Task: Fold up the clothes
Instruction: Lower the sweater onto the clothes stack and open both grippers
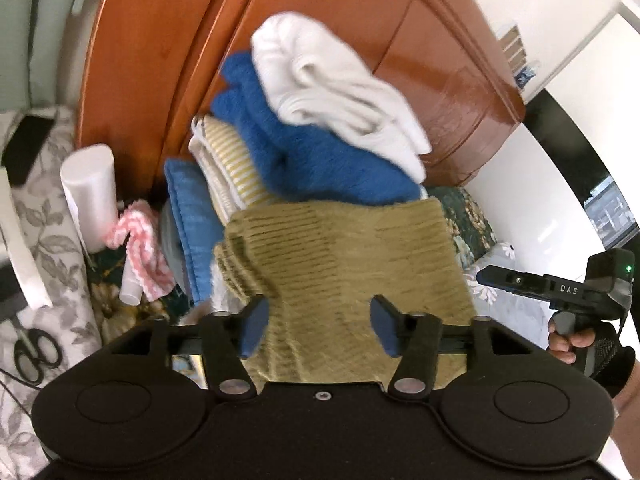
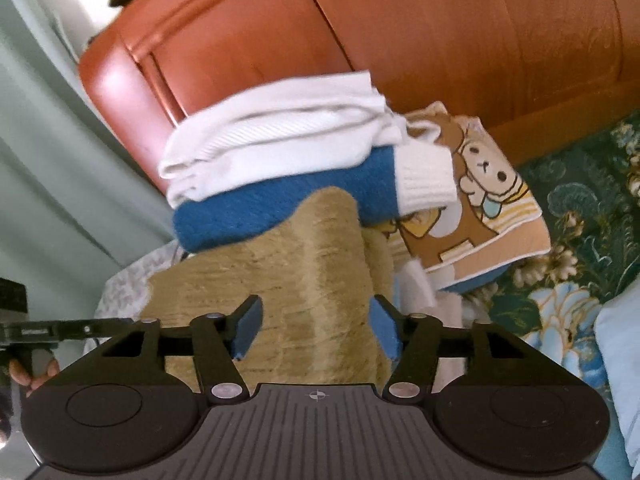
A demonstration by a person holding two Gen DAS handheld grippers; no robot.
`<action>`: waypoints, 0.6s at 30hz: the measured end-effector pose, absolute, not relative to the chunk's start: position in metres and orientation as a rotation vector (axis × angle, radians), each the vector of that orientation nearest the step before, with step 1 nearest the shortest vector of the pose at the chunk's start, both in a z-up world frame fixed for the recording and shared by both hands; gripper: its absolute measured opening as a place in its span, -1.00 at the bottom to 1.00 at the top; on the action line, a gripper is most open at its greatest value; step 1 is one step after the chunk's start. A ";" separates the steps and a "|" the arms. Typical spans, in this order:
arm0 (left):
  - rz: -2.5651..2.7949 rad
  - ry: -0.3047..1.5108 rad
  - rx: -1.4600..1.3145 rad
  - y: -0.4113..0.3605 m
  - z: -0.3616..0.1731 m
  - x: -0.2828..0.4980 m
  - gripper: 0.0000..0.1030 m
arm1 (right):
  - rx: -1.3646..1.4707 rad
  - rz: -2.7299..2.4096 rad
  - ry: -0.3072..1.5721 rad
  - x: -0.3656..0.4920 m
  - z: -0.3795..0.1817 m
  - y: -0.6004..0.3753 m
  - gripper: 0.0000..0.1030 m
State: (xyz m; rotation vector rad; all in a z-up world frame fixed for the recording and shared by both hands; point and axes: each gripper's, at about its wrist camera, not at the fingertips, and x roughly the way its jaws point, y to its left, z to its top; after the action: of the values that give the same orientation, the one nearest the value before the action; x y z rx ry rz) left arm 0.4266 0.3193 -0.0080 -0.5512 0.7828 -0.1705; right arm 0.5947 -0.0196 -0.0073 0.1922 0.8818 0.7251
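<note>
A folded olive knit sweater (image 1: 352,264) lies right in front of both grippers, against a leaning stack of folded clothes. In that stack a white garment (image 1: 332,88) tops a blue fleece (image 1: 316,160), with a striped piece (image 1: 232,164) below. My left gripper (image 1: 318,314) is open, its blue pads apart over the sweater's near edge. My right gripper (image 2: 314,314) is open too, facing the same olive sweater (image 2: 288,264). A bear-print cloth (image 2: 476,200) sticks out on the stack's right. A hand holds the right gripper (image 1: 496,279) at the left view's far right.
A wooden headboard (image 2: 400,32) rises behind the stack. A white roll (image 1: 90,192), a pink-and-white cloth (image 1: 140,248) and scissors (image 1: 36,354) lie to the left. A dark floral bedspread (image 2: 580,216) and a pale blue pillow (image 2: 620,360) are to the right.
</note>
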 end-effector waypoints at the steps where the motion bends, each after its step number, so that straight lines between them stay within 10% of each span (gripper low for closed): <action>1: -0.176 0.773 -0.550 0.316 -0.004 0.421 0.13 | 0.192 0.722 0.873 0.587 -0.004 -0.022 0.28; 18: -0.291 0.801 -0.571 0.204 0.002 0.289 0.76 | 0.104 0.687 0.814 0.403 0.029 -0.078 0.90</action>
State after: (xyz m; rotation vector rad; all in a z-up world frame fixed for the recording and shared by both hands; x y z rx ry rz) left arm 0.2890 0.2040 0.0019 -0.5712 0.8011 -0.2905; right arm 0.4031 -0.0780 0.0286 0.1042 0.8142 0.6870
